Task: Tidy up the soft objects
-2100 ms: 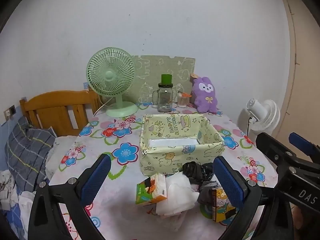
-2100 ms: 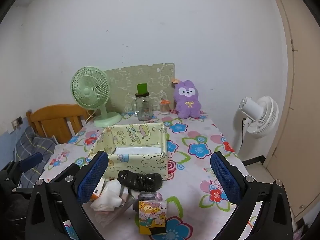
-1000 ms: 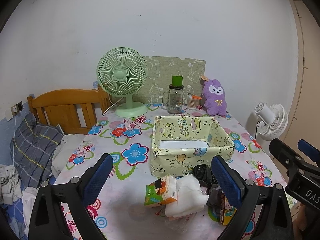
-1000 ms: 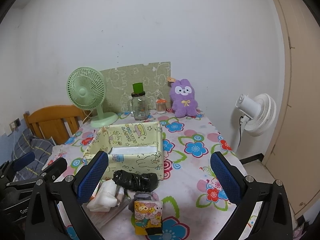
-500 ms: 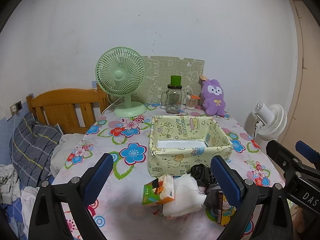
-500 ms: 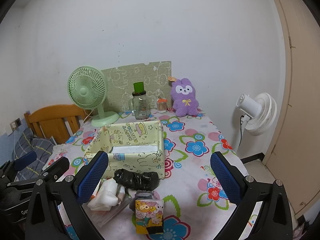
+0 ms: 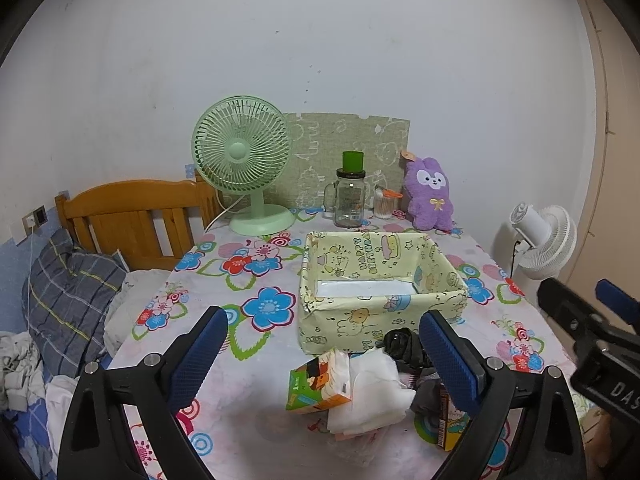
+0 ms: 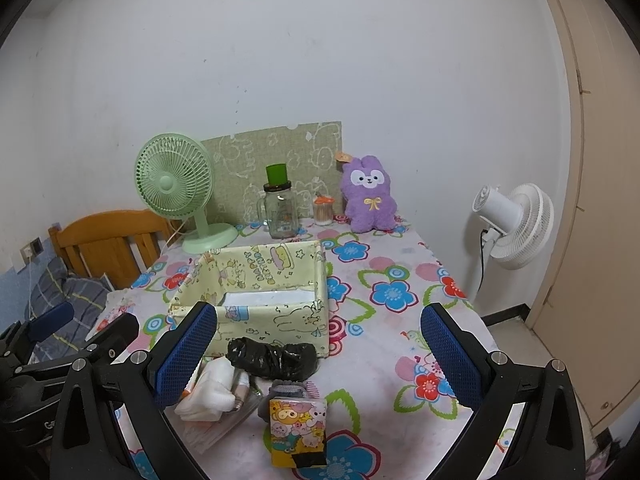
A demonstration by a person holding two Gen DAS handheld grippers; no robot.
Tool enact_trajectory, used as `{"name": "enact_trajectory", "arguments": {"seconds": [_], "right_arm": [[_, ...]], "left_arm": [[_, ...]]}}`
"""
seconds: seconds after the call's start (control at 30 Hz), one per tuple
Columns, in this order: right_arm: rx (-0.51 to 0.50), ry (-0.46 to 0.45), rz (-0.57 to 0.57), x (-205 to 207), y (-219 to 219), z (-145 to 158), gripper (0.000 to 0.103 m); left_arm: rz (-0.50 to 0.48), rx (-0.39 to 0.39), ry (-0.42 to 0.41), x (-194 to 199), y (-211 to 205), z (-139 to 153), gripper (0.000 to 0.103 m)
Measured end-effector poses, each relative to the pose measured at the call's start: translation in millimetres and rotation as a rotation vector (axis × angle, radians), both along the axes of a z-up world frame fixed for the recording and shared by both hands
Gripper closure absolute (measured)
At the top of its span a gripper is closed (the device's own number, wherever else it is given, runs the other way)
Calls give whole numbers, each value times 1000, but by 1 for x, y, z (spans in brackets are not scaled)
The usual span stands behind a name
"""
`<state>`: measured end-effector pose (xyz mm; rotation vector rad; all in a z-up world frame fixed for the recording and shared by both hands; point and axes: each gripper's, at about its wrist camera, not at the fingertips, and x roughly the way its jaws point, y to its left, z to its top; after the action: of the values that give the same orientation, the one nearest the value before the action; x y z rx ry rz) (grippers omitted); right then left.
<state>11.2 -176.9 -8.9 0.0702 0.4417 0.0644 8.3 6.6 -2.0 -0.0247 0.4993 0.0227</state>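
Note:
A pale yellow cartoon-print box stands open in the middle of the flowered table. In front of it lies a pile: a green-orange tissue pack, a folded white cloth, a crumpled black bag, a grey item and a yellow cartoon packet. My left gripper is open and empty above the pile. My right gripper is open and empty, held back from the pile.
At the table's back stand a green desk fan, a glass jar with green lid, a small swab jar and a purple plush rabbit. A wooden bed frame is left; a white floor fan is right.
Both views shifted slightly; the left gripper eased back and up a little over two seconds. Nothing on the table moved, and both grippers stayed open.

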Motion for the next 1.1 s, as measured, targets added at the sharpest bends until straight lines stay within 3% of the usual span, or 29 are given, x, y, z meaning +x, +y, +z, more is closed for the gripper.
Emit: {"name": "enact_trajectory", "arguments": {"seconds": [1.1], "right_arm": [[22, 8, -10, -3, -4, 1, 0]], "left_arm": [[-26, -8, 2, -1, -5, -2, 6]]}}
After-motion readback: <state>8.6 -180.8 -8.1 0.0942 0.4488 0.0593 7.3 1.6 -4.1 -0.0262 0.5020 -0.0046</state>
